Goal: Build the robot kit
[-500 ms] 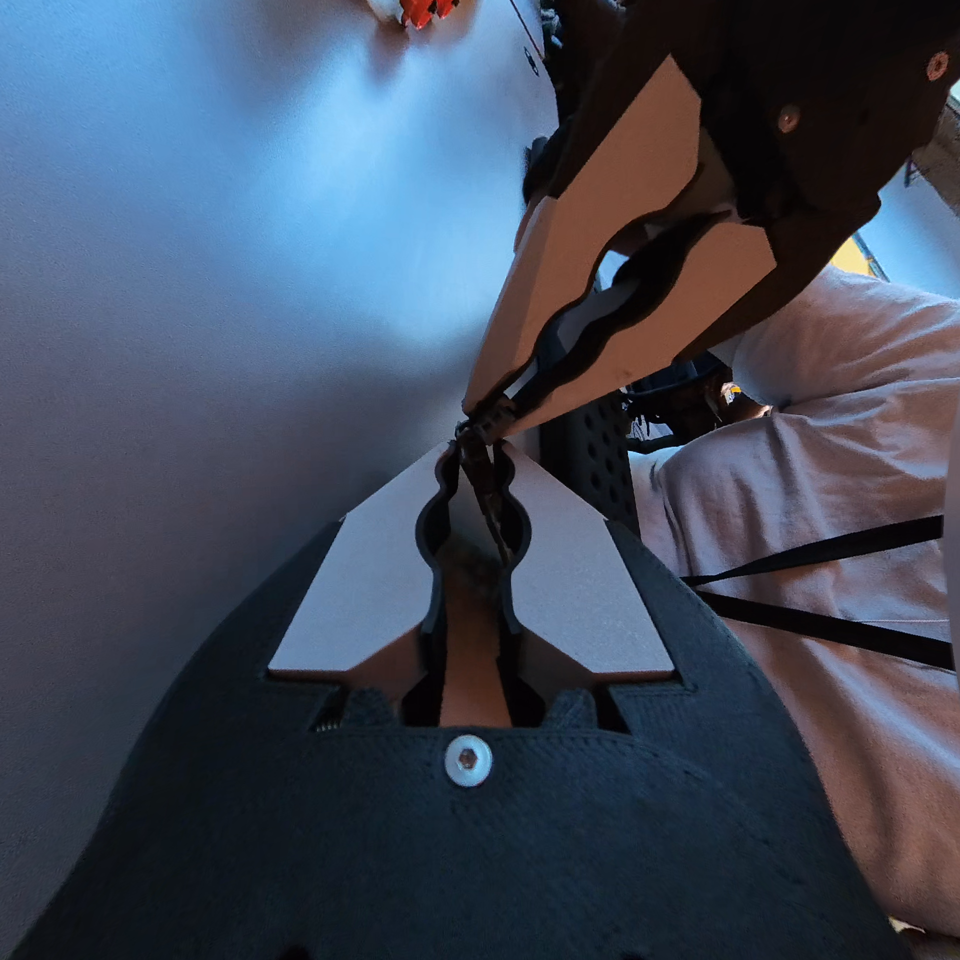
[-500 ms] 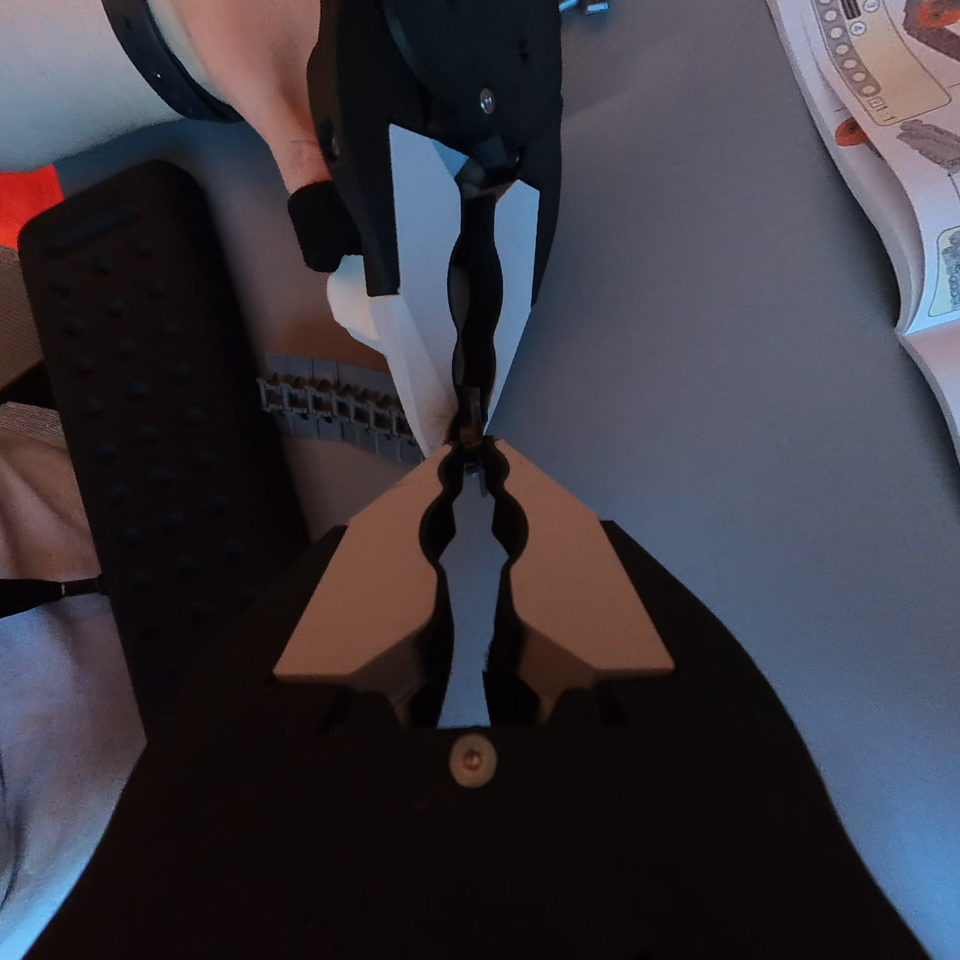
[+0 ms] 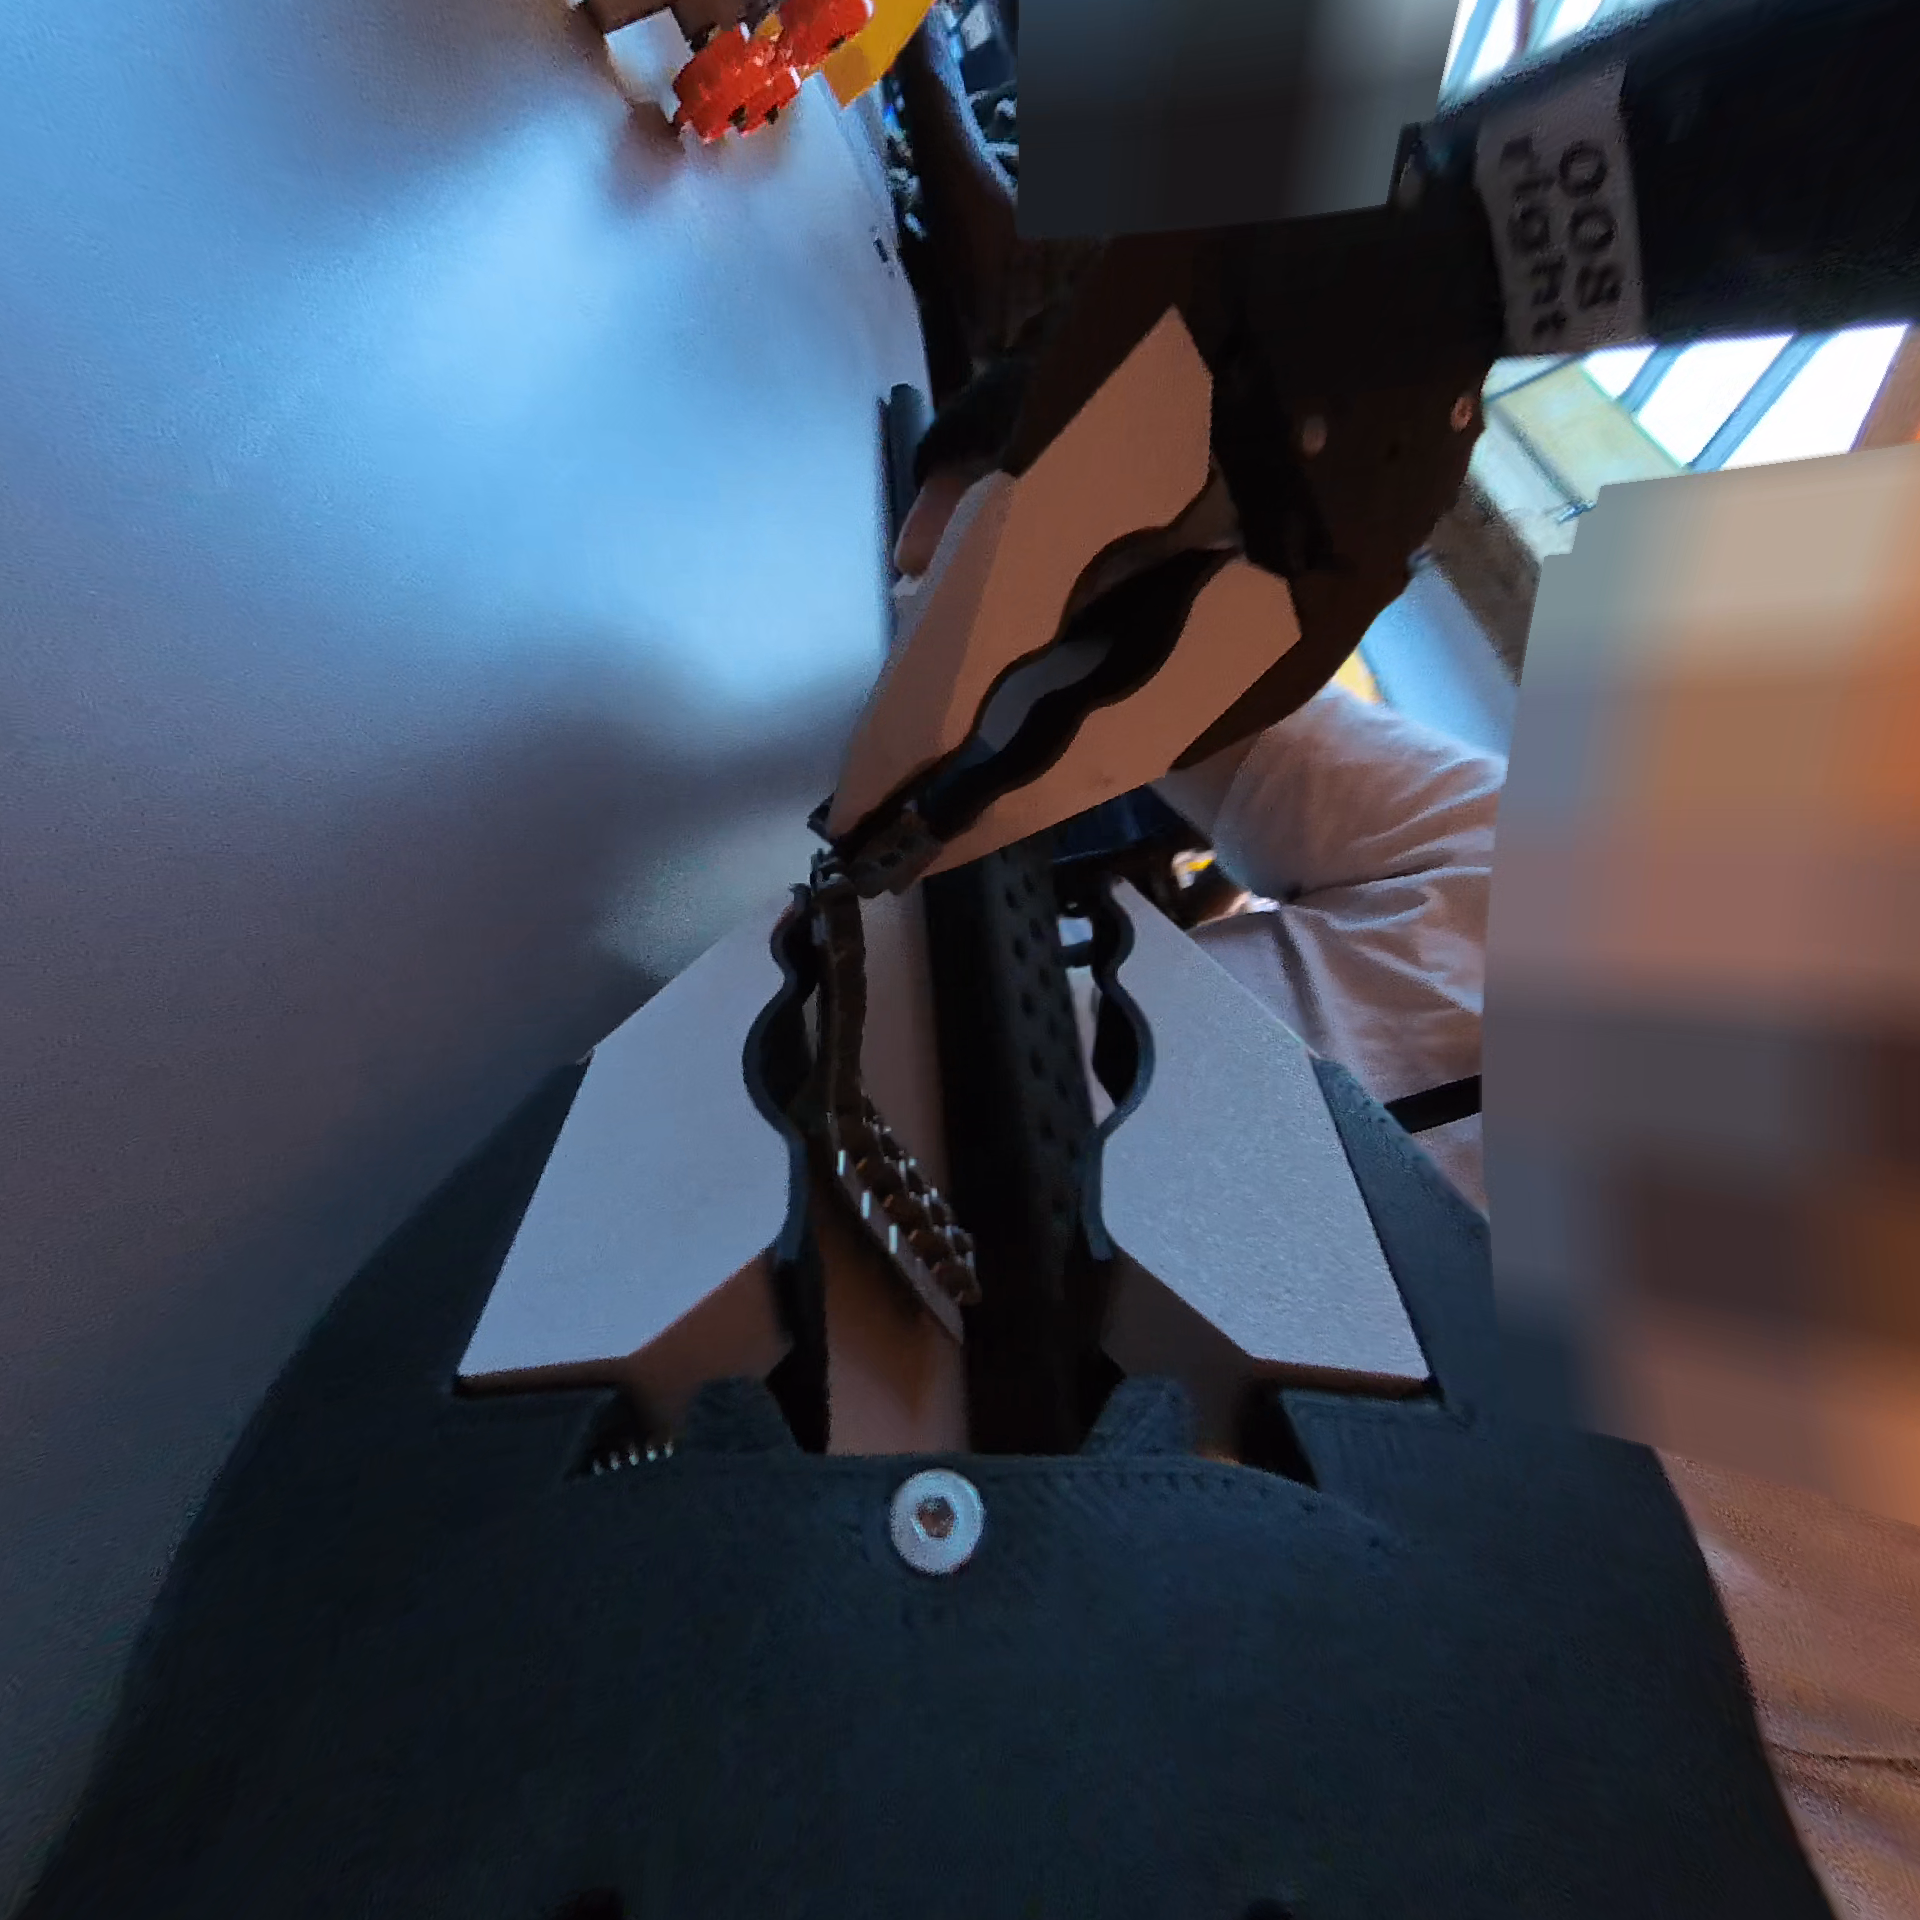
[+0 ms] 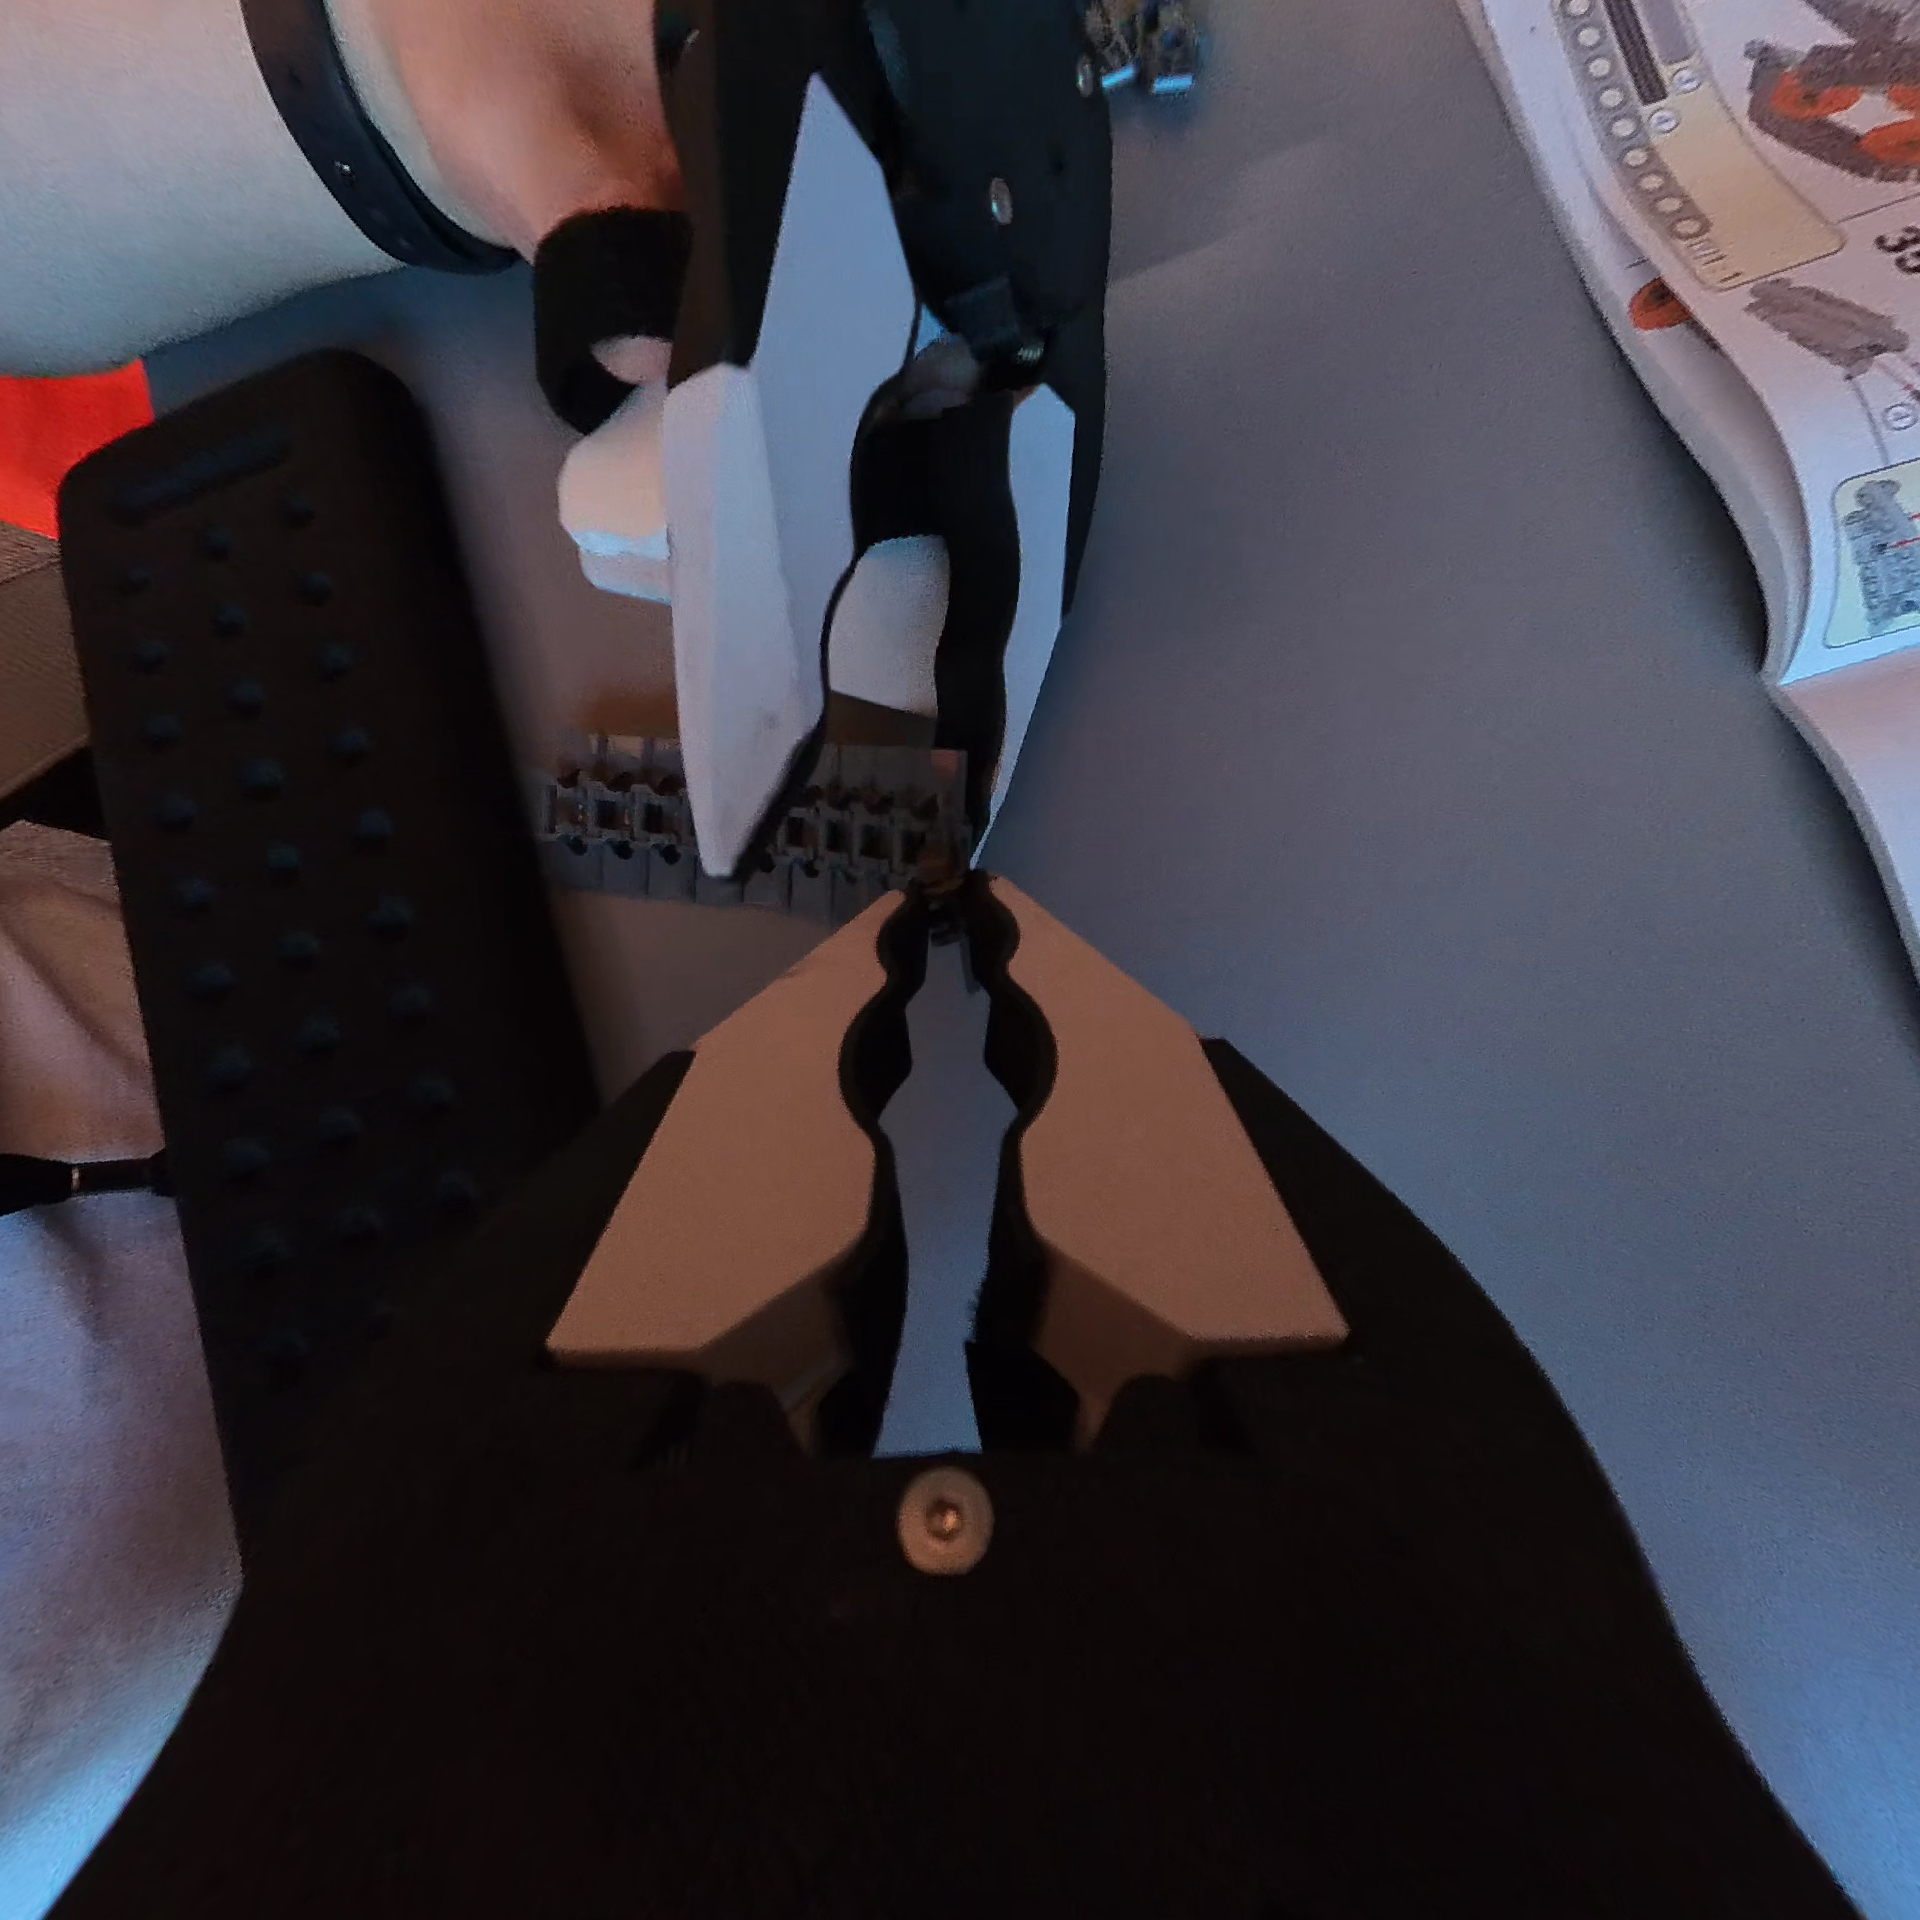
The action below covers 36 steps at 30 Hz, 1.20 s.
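Observation:
A short chain of grey track links (image 3: pixel 868 1091) hangs between the two spread fingers of my left gripper (image 3: pixel 951 925), close to its left finger. The left gripper is open and does not clamp the chain. My right gripper (image 4: pixel 945 904) is shut on the chain's end link. In the left wrist view it (image 3: pixel 883 847) comes in from the upper right, tip to tip with the left gripper. In the right wrist view the chain (image 4: pixel 623 821) runs sideways behind the open left gripper (image 4: pixel 852 842), just above the grey table (image 4: pixel 1403 883).
A black pad with a dotted surface (image 4: pixel 281 831) lies at the left by the table edge, also in the left wrist view (image 3: pixel 1013 1039). An open instruction booklet (image 4: pixel 1714 364) lies at the right. Red and yellow bricks (image 3: pixel 769 62) sit far off. A person's sleeve (image 3: pixel 1351 831) is near. My two grippers' fingertips are within a few centimetres of each other.
My left gripper has opened and let go of the chain, which now hangs loose between its fingers. My right gripper stays shut on the chain's end.

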Each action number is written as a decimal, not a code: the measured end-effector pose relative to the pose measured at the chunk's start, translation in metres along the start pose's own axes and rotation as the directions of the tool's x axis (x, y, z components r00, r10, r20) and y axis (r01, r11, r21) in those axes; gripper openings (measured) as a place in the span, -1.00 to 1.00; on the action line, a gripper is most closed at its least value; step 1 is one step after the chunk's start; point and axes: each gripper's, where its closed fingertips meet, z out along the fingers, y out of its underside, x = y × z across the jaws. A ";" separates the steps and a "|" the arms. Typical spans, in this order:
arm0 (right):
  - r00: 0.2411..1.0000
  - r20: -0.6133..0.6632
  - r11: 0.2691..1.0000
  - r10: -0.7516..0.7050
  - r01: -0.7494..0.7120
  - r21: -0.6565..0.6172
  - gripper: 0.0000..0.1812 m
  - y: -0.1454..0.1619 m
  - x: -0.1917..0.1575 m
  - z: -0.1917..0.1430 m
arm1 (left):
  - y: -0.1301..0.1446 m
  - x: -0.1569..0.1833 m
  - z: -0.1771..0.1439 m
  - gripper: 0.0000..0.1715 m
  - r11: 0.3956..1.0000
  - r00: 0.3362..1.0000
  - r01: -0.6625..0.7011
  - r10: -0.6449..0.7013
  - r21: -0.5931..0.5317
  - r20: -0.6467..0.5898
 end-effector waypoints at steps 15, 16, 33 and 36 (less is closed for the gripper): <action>0.998 -0.051 0.998 -0.027 0.024 -0.054 -0.93 -0.013 0.008 -0.009 | -0.020 0.007 -0.011 -0.24 0.979 0.978 0.165 -0.146 0.123 -0.151; 0.999 -0.042 0.998 -0.022 0.020 -0.067 -0.93 -0.014 0.007 -0.010 | -0.021 0.008 -0.012 -0.24 0.975 0.975 0.177 -0.155 0.131 -0.162; 0.994 0.011 0.994 0.112 -0.112 0.001 -0.92 0.031 0.037 -0.018 | -0.032 -0.007 -0.033 -0.36 0.979 0.975 -0.105 0.067 0.174 0.211; 0.991 0.023 0.991 0.129 -0.128 -0.027 -0.82 0.036 0.046 -0.011 | -0.032 -0.009 -0.035 -0.38 0.981 0.976 -0.082 0.043 0.176 0.215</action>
